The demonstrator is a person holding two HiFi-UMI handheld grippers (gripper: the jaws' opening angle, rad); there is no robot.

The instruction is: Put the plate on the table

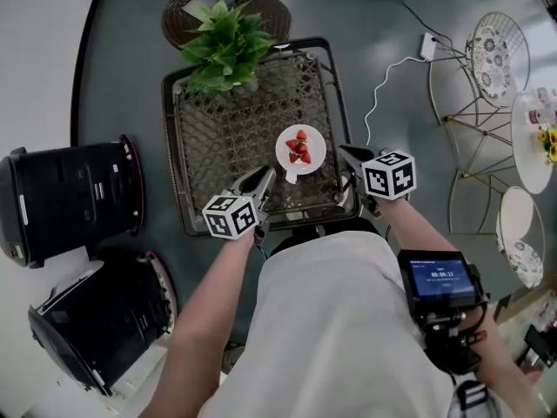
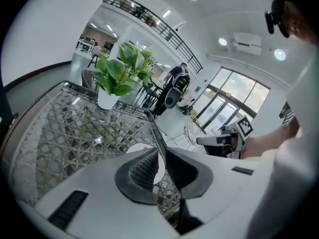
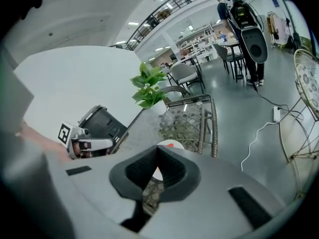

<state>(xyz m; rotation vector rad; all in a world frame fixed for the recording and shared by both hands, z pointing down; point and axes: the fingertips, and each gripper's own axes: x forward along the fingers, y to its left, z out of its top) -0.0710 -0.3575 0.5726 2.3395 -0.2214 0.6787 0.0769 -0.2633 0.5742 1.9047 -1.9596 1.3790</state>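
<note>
A small white plate [image 1: 300,149] with strawberries lies flat on the wicker-framed glass table [image 1: 177,146], toward its near right side. Both grippers hover at the table's near edge, clear of the plate. My left gripper [image 1: 268,174] is just left of and below it, jaws together and empty. My right gripper [image 1: 342,151] is just right of it, also shut with nothing in it. In the left gripper view the plate [image 2: 137,149] peeks out past the closed tips [image 2: 159,152]. Its edge [image 3: 169,144] also appears behind my right gripper [image 3: 157,148] in the right gripper view.
A potted green plant [image 1: 224,46] stands at the table's far end, a wicker chair [image 1: 187,7] behind it. Two black machines [image 1: 70,198] [image 1: 100,320] sit on the floor at left. Wire chairs [image 1: 496,55], a round white table [image 1: 535,142] and a floor cable [image 1: 387,77] lie right.
</note>
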